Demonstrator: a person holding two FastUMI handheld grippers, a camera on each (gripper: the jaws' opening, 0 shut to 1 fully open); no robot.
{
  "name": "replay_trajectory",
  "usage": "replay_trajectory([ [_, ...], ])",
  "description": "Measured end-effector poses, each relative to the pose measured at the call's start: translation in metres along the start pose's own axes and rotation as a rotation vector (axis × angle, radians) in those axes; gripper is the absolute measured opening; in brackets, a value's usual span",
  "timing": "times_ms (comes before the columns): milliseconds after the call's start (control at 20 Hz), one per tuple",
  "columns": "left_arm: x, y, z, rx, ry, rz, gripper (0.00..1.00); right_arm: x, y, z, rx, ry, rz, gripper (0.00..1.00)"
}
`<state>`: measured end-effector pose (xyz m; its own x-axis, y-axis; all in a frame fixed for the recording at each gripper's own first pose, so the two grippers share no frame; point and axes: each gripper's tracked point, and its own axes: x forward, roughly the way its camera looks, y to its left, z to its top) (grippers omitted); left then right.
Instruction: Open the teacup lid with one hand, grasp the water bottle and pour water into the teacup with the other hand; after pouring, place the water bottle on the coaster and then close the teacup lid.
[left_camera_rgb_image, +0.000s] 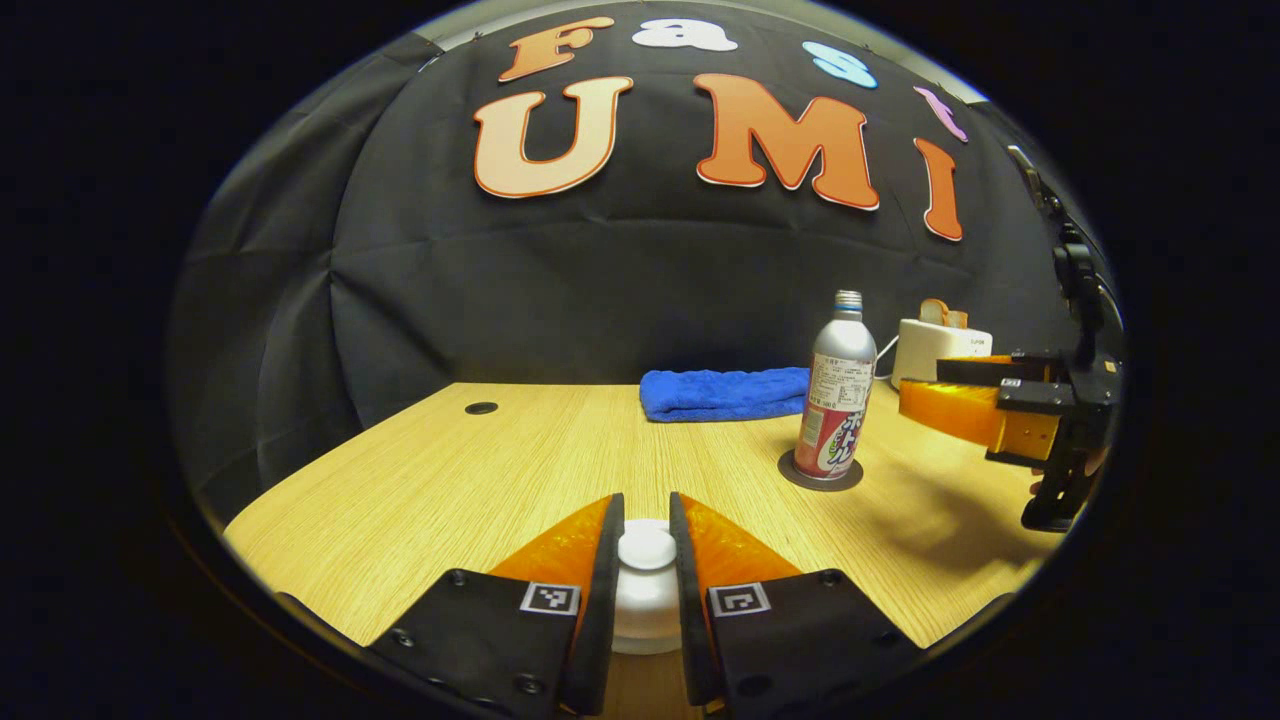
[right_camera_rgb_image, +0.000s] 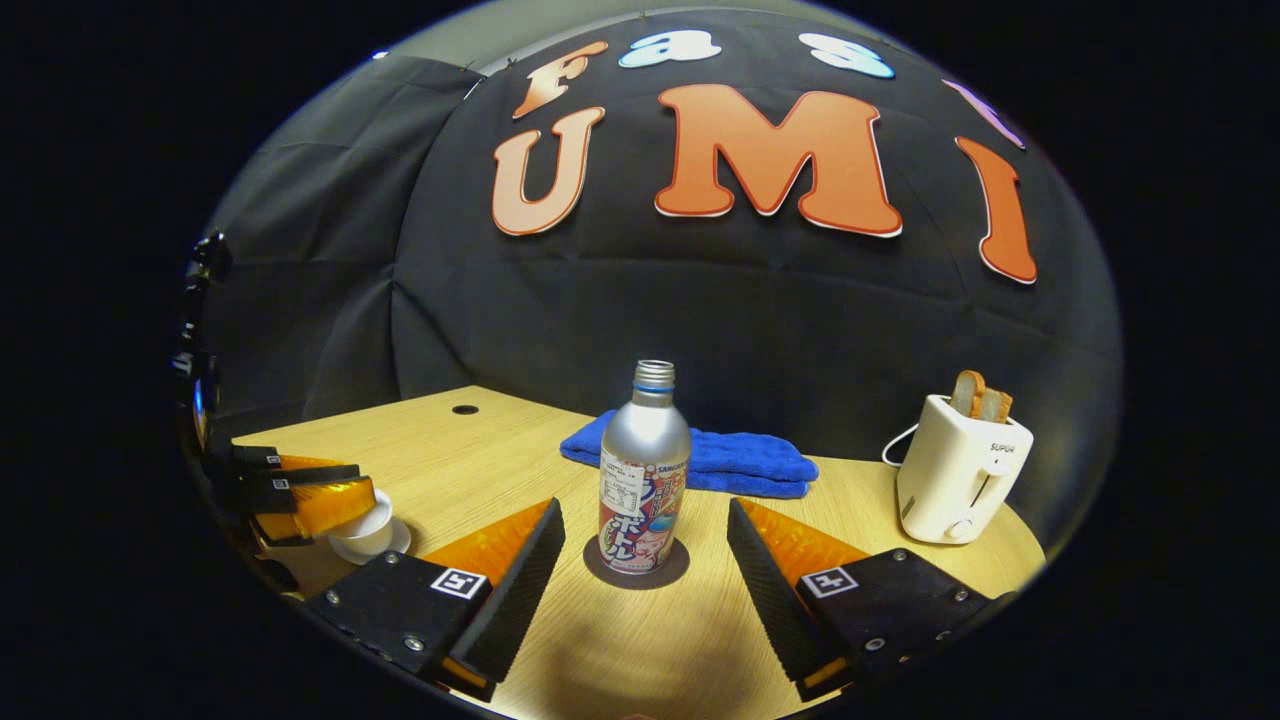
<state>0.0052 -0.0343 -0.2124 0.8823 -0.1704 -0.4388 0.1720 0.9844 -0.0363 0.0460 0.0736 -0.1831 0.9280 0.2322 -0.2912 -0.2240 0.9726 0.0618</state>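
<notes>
The water bottle stands upright on the dark round coaster, long axis vertical, uncapped neck pointing straight up. The right gripper is spread wide, its fingers apart on either side of the bottle and touching nothing. Well to the bottle's left, the left gripper is clenched on the white knob of the teacup lid. Behind the bottle lies a blue towel; to its right stands a white toaster.
</notes>
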Motion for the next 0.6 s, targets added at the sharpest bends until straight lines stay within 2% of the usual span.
replay_trajectory([
  [200, -0.004, 0.000, 0.009, 0.004, -0.026, 0.009, 0.40, -0.014, -0.006, 0.003, 0.005, -0.017, -0.011, 0.98],
  [250, -0.007, 0.000, 0.015, 0.009, -0.039, 0.014, 0.45, -0.017, -0.009, 0.005, 0.002, -0.027, -0.017, 0.99],
  [350, -0.013, -0.001, 0.030, 0.025, -0.074, 0.024, 0.63, -0.023, -0.011, 0.012, -0.003, -0.051, -0.021, 0.99],
  [500, -0.025, -0.004, 0.059, 0.037, -0.142, 0.040, 0.76, -0.035, -0.013, 0.023, -0.014, -0.086, -0.030, 0.98],
  [550, -0.029, -0.006, 0.071, 0.034, -0.170, 0.042, 0.84, -0.041, -0.013, 0.027, -0.022, -0.099, -0.033, 0.98],
  [600, -0.034, -0.009, 0.081, 0.033, -0.192, 0.041, 0.86, -0.045, -0.014, 0.031, -0.029, -0.112, -0.037, 0.98],
])
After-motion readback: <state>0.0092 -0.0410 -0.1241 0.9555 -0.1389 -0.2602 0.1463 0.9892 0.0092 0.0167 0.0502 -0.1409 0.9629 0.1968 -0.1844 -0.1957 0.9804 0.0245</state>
